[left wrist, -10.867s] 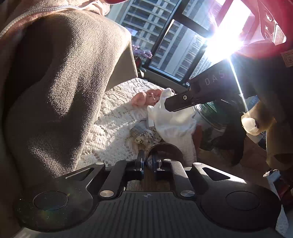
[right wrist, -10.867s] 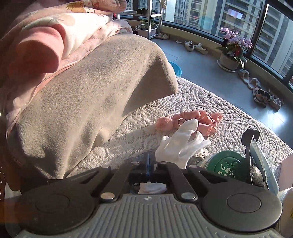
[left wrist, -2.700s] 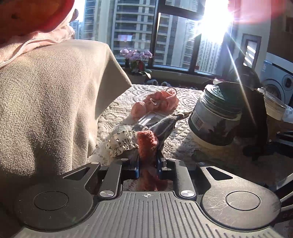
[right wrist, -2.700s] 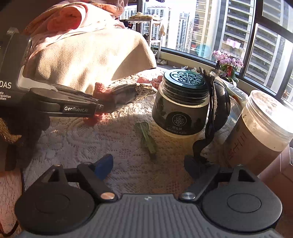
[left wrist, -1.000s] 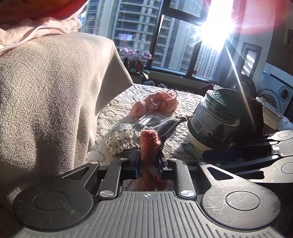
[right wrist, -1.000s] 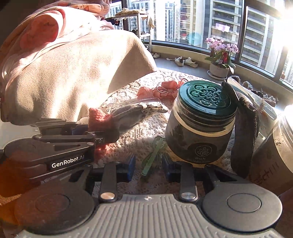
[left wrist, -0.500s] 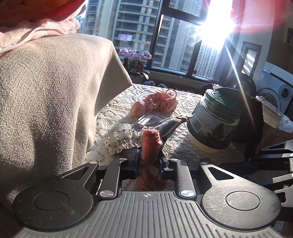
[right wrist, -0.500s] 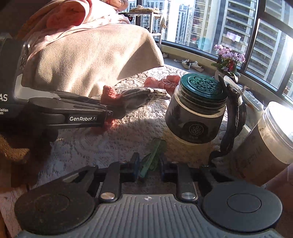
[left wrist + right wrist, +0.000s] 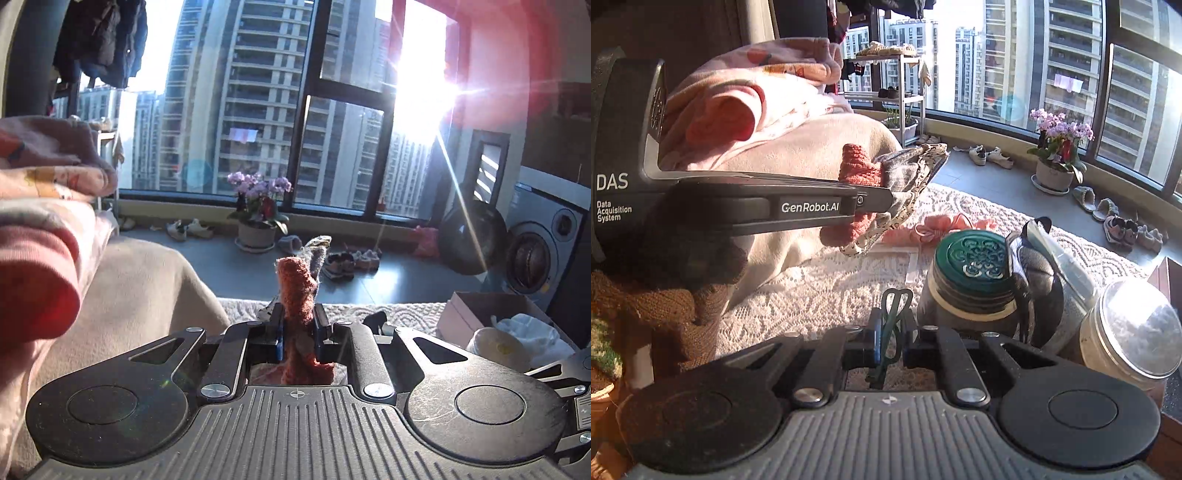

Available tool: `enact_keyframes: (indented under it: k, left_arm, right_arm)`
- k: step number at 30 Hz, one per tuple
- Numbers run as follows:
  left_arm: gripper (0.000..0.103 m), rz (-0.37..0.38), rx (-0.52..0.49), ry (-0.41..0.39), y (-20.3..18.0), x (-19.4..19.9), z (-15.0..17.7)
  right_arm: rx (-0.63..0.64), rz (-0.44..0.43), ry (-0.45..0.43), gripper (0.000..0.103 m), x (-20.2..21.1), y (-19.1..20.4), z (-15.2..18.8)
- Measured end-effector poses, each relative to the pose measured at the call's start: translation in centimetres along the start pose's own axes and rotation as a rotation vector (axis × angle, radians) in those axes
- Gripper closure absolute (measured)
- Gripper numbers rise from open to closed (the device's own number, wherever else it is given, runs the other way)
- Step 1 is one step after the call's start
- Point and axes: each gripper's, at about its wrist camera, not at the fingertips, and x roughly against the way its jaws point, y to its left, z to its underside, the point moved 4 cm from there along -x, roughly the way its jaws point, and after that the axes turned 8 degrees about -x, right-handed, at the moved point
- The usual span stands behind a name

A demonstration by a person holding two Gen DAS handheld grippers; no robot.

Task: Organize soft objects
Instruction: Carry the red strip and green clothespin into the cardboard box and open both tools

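Two grips are set at once: my left gripper (image 9: 298,334) has just been closing its jaws and pinches a bundle of soft pieces (image 9: 297,291), an orange knitted piece with grey and patterned cloth behind it, held up off the lace tablecloth (image 9: 820,291). My right gripper (image 9: 889,341) has likewise just been closing, and its jaws clamp a thin green hair tie (image 9: 892,325) whose loop stands up between the pads.

Just ahead of my right jaws stands a dark jar with a green patterned lid (image 9: 975,284), lid on, contents not readable. Beside it to the right is a clear jar with a pale lid (image 9: 1126,332), something pale inside. A dark strap and a plastic sleeve lean between the two.

Only my left camera shows a pink cardboard box (image 9: 480,314) at right holding white crumpled material, and a washing machine (image 9: 543,251) beyond. Only my right camera shows a pink scrunchie (image 9: 938,225) lying on the lace past the bundle.

A beige blanket heap (image 9: 820,147) closes my left side; the lace between it and the jars lies open.
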Motion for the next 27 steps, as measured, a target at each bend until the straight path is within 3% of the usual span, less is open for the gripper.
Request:
enact_keyframes:
  k: [4,9,15,21,23,24,26,27]
  left_arm:
    - [0.086,0.015,-0.066,-0.045,-2.5,0.9,-4.3]
    - [0.086,0.109,-0.139,-0.050,-8.5,0.6,-7.1]
    - [0.085,0.229,-0.230,-0.022,-17.3,-1.6,-7.4]
    - [0.085,0.332,-0.317,0.022,-24.9,-4.1,-6.3]
    - [0.085,0.393,-0.310,0.034,-26.5,-5.2,-6.2]
    - [0.085,0.460,-0.277,0.052,-27.1,-6.0,-6.2]
    - [0.082,0.598,-0.175,0.135,-27.8,-8.5,-5.8]
    - [0.080,0.638,-0.117,0.239,-27.7,-10.8,-4.9]
  right_arm:
    - [-0.001,-0.006,-0.120,0.093,4.7,-1.8,-2.6]
    - [-0.023,0.087,-0.256,0.093,9.9,-5.9,-4.1]
    - [-0.085,0.252,-0.345,0.093,15.6,-12.5,-2.4]
    - [-0.189,0.358,-0.399,0.093,19.2,-19.4,0.4]
    - [-0.221,0.395,-0.406,0.093,19.8,-21.1,1.7]
    - [-0.237,0.413,-0.408,0.093,19.9,-22.2,2.2]
    - [-0.263,0.430,-0.404,0.093,20.0,-23.5,3.1]
    - [-0.276,0.436,-0.401,0.093,20.0,-24.2,3.6]
